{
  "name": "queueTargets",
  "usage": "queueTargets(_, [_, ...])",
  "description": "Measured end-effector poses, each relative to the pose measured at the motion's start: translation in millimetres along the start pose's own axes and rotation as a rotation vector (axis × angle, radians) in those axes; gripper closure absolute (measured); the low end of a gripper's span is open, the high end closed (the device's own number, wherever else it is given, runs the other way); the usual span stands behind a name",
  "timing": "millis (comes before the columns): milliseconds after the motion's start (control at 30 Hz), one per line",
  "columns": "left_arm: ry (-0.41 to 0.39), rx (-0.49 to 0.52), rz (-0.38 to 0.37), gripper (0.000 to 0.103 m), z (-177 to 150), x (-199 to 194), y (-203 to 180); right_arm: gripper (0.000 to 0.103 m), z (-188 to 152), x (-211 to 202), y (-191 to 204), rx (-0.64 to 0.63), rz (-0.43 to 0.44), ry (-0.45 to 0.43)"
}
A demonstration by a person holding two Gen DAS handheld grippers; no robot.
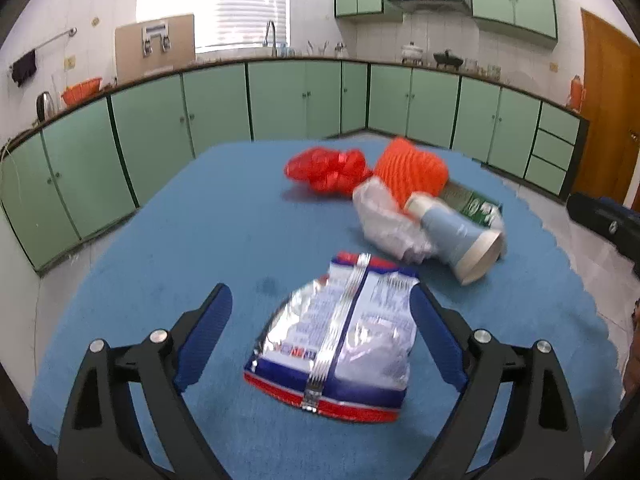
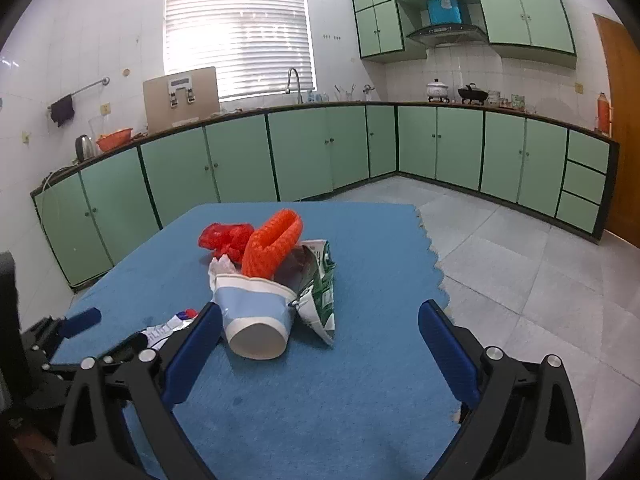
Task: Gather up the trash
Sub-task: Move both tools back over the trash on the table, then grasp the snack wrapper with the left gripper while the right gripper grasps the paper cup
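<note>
Two grippers hang over a blue mat point(image 1: 168, 240) strewn with trash, both with their jaws spread wide and nothing pressed between the pads. Nearest in the left wrist view, the left gripper point(image 1: 322, 312) straddles a flattened foil snack bag point(image 1: 336, 344) that lies seam-up on the mat; the right finger is just beside the bag's edge, the left finger well clear of it, so the bag is between the jaws but not clamped. From the right wrist view the right gripper point(image 2: 320, 328) is released too, with a tipped-over paper cup point(image 2: 256, 316), pale blue with a white rim, lying on its side between its fingers and close to the left one. Touching the cup on its right is a crumpled green and white carton point(image 2: 324, 292). Behind the cup a bit of clear crumpled plastic point(image 1: 384, 220) shows, then an orange foam net sleeve point(image 2: 272, 244) leaning on the pile, and just beyond it a bunched red plastic bag point(image 2: 224, 236). Farthest back, green kitchen cabinets point(image 2: 304, 152) line the walls.
</note>
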State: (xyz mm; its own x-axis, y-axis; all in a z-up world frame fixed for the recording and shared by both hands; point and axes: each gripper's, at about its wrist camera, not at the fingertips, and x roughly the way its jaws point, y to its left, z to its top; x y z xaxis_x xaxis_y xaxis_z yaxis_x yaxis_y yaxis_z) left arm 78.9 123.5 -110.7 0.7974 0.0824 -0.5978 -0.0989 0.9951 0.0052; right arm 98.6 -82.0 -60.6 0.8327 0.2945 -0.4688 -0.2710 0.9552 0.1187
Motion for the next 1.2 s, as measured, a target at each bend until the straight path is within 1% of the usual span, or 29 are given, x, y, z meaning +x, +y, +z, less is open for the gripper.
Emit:
queueTargets(167, [0.080, -0.024, -0.027, 0.014, -9, 17, 0, 0.007, -3, 4, -1, 0.004, -0.003, 0.015])
queueTargets(300, [0.107, -0.017, -0.019, 0.013, -11, 25, -4, 0.007, -6, 7, -1, 0.000, 0.001, 0.026])
queueTargets(400, [0.130, -0.011, -0.028, 0.013, -10, 28, -7, 0.010, -7, 9, 0, -0.004, 0.015, 0.037])
queueTargets(433, [0.134, -0.011, -0.029, 0.015, -10, 29, -7, 0.011, -7, 10, 1, -0.005, 0.024, 0.042])
queueTargets(467, [0.134, -0.014, -0.036, 0.025, -9, 29, -8, 0.012, -8, 11, 2, -0.007, 0.032, 0.045])
queueTargets(500, [0.134, -0.021, -0.042, 0.028, -10, 30, -7, 0.013, -8, 11, 2, -0.009, 0.036, 0.047])
queueTargets(533, [0.132, -0.027, -0.053, 0.042, -10, 30, -7, 0.014, -8, 12, 3, -0.010, 0.039, 0.051])
queueTargets(567, [0.137, -0.042, -0.088, 0.049, -10, 31, -7, 0.015, -8, 12, 2, -0.008, 0.045, 0.056])
queueTargets(600, [0.132, -0.044, -0.085, 0.052, -10, 30, -8, 0.016, -9, 13, 2, -0.006, 0.049, 0.059])
queueTargets(633, [0.128, -0.041, -0.091, 0.059, -9, 31, -10, 0.017, -9, 13, 1, -0.002, 0.053, 0.062])
queueTargets(700, [0.119, -0.030, -0.085, 0.063, -8, 30, -14, 0.018, -8, 12, 1, 0.002, 0.058, 0.063])
queueTargets(733, [0.117, -0.037, -0.087, 0.069, -8, 30, -13, 0.018, -8, 12, 1, 0.001, 0.059, 0.061])
queueTargets(767, [0.111, -0.052, -0.088, 0.081, -8, 30, -10, 0.018, -8, 11, 1, 0.000, 0.060, 0.060])
queueTargets(867, [0.100, -0.069, -0.106, 0.088, -7, 28, -7, 0.019, -7, 10, 1, 0.003, 0.068, 0.058])
queueTargets(967, [0.084, -0.078, -0.126, 0.092, -4, 23, -6, 0.021, -6, 10, 2, 0.000, 0.078, 0.059])
queueTargets(1100, [0.045, -0.105, -0.126, 0.093, 3, 14, 0, 0.022, -5, 10, 6, -0.003, 0.106, 0.061])
queueTargets(1200, [0.010, -0.112, -0.112, 0.093, 12, 7, 5, 0.023, -6, 13, 13, -0.014, 0.124, 0.067])
